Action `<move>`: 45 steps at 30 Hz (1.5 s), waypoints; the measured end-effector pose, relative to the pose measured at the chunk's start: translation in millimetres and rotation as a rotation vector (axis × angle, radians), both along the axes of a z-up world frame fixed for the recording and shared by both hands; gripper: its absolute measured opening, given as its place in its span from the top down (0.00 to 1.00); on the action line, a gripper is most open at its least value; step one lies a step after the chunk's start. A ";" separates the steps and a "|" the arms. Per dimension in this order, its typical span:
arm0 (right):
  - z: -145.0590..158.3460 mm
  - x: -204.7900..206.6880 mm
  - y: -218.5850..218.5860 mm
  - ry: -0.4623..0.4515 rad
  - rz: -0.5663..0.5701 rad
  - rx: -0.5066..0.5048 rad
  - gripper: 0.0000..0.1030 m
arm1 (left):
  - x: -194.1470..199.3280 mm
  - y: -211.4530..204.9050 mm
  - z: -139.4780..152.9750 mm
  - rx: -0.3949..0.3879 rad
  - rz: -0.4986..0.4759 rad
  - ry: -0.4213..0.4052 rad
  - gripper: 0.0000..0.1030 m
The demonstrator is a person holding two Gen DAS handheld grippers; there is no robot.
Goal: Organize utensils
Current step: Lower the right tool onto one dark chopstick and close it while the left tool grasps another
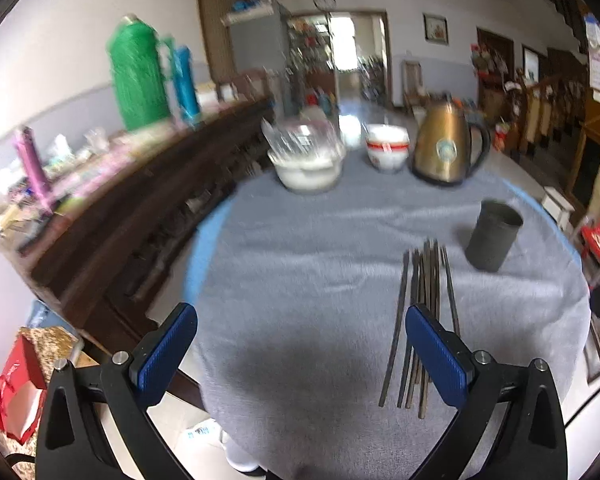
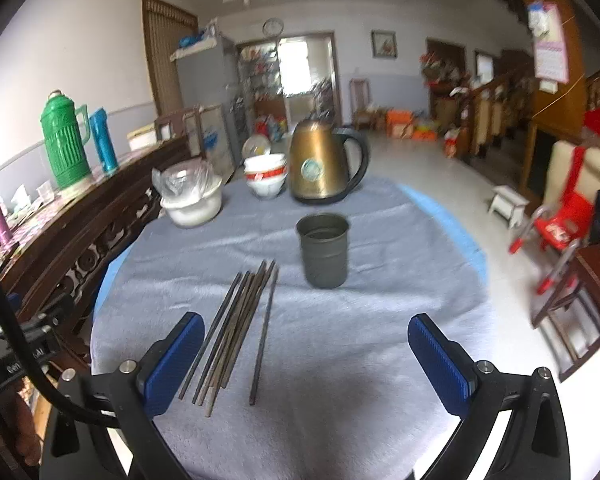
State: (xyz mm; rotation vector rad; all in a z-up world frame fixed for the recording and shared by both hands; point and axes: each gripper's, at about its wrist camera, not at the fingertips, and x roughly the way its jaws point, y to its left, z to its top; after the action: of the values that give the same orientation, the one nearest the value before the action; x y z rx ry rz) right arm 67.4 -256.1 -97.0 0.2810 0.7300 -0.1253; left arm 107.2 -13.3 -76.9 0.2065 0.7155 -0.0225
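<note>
Several dark chopsticks (image 2: 236, 332) lie side by side on the grey cloth, one a little apart to the right. Beyond them stands an upright dark metal cup (image 2: 323, 255), with nothing showing inside it. My right gripper (image 2: 306, 330) hangs open above the cloth, its left pad just right of the chopsticks' near ends. In the left wrist view the same chopsticks (image 1: 418, 320) run past the right pad, and the cup (image 1: 493, 235) stands at the right. My left gripper (image 1: 300, 322) is open with only cloth between its pads.
On the round table (image 2: 456, 232), at the far side, stand a bronze kettle (image 2: 324, 162), stacked white bowls (image 2: 266, 176) and a bag-covered white bowl (image 2: 190, 196). A dark sideboard (image 2: 72, 236) with flasks runs along the left. A red chair (image 2: 556, 224) stands right.
</note>
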 end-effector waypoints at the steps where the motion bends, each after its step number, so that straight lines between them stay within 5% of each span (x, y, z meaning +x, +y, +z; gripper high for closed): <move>1: -8.0 10.6 -1.7 0.020 0.010 0.015 0.00 | 10.4 0.0 -9.0 0.004 -0.013 0.035 0.00; 5: -46.4 57.5 -4.3 0.114 0.065 0.093 0.08 | 50.5 -3.8 -45.5 0.018 -0.079 0.169 0.00; 11: -110.1 132.1 4.7 0.266 0.143 0.169 0.44 | 106.6 -18.6 -90.6 0.012 -0.150 0.320 0.01; 14: -134.5 157.9 5.8 0.326 0.149 0.210 0.58 | 132.3 -28.6 -104.3 0.010 -0.164 0.369 0.10; 27: -169.8 197.0 8.7 0.393 0.160 0.307 0.63 | 190.2 -74.9 -135.8 -0.139 -0.362 0.535 0.41; 34: -171.2 192.4 5.7 0.392 0.172 0.279 0.83 | 200.5 -96.0 -142.5 -0.213 -0.413 0.605 0.57; 45: -170.4 189.5 -10.3 0.454 0.150 0.250 0.83 | 235.0 -110.0 -158.7 -0.199 -0.408 0.641 0.64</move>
State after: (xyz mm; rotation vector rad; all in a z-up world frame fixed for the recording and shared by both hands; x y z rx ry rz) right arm 256.9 -266.3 -267.4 0.4416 1.2176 0.0484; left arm 342.2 -123.3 -235.6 0.1500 1.2913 -0.5680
